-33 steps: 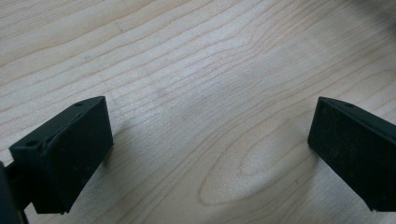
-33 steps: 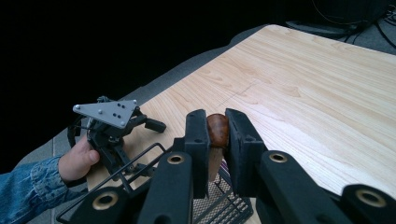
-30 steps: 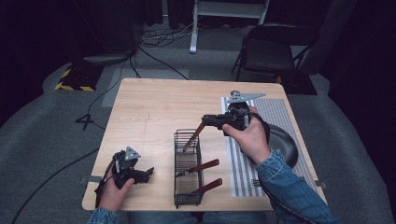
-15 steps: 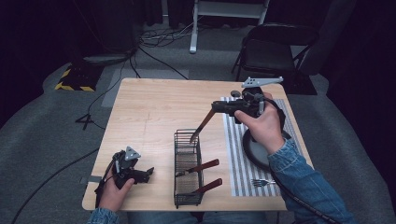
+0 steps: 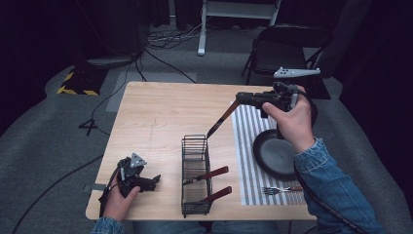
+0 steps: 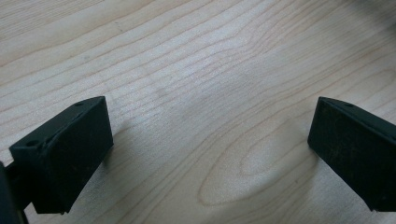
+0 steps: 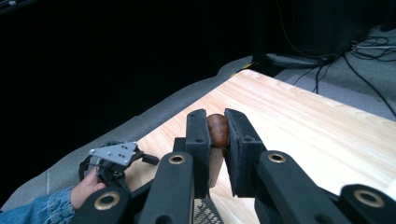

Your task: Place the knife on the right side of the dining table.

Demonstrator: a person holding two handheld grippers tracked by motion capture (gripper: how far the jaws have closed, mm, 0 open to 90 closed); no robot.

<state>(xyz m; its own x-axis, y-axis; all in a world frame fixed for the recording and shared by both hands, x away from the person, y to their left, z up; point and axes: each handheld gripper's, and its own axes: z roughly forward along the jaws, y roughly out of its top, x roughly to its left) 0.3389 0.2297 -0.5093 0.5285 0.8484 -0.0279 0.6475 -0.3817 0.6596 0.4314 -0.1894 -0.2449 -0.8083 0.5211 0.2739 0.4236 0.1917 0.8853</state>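
Observation:
My right gripper is held high over the table's middle right, shut on the brown handle end of a long utensil. The utensil hangs down and to the left, and its dark lower end is just above the far rim of a black wire basket. In the right gripper view the rounded brown handle is pinched between the jaws of the right gripper. My left gripper rests low near the table's front left corner. It is open, and the left gripper has bare wood between its jaws.
Two more utensils with red-brown handles stick out of the basket to the right. A striped mat carries a black plate and a fork. A folding chair stands behind the wooden table.
My right gripper has risen and moved back and to the right, drawing the utensil's lower end up out of the basket. The left gripper has stayed in place.

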